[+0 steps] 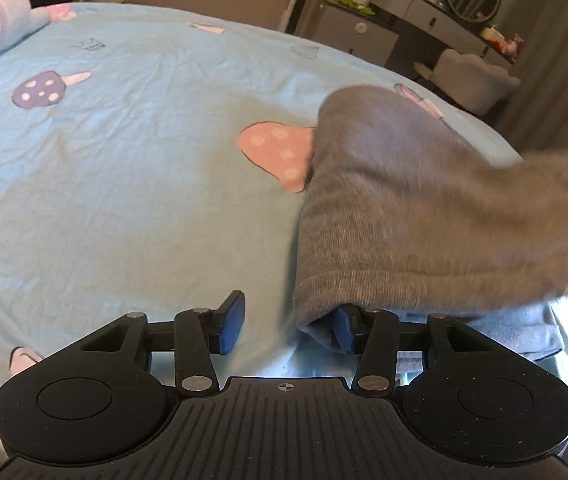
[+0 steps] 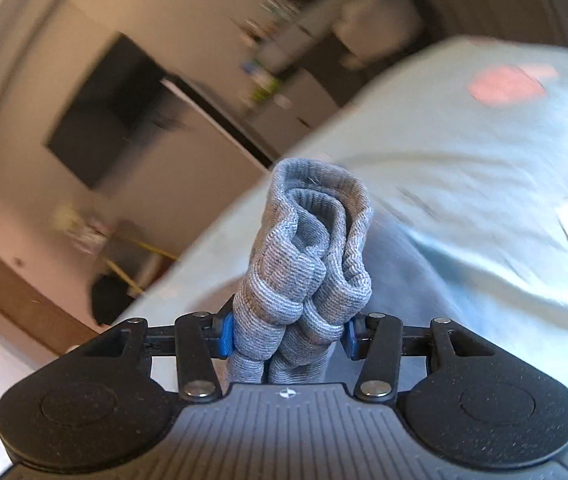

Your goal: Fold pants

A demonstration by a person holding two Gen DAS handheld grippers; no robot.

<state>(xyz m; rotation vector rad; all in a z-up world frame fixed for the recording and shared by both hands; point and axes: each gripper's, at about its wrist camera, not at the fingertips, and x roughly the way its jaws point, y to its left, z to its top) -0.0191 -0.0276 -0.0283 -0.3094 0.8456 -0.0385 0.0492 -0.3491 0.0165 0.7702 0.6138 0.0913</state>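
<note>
Pants (image 1: 424, 216) lie ahead and to the right of my left gripper (image 1: 288, 328), a grey knit bundle resting on the blue bedsheet (image 1: 131, 184) and rising toward my right side, where the cloth goes blurred. My left gripper stands wide open. Its left finger (image 1: 232, 322) sits bare over the sheet with nothing against it; its right finger is tucked under the near edge of the cloth. I judge that this placement keeps the lower layer pinned or ready to be caught while the other end travels, though I cannot tell whether the pad presses the fabric or merely sits beneath it.

My right gripper (image 2: 288, 334) is closed on a thick bunch of the same grey fabric. Several ribbed layers stand up between the blue pads (image 2: 225, 334), which bear on the bundle from both sides. Gathering the layers together lets one grip carry the full thickness at once. Behind that gripper the bed and the room are smeared, so its height above the sheet cannot be read.

The fold appears to be partway done: one end is lifted, and the remainder is on the bed.
</note>
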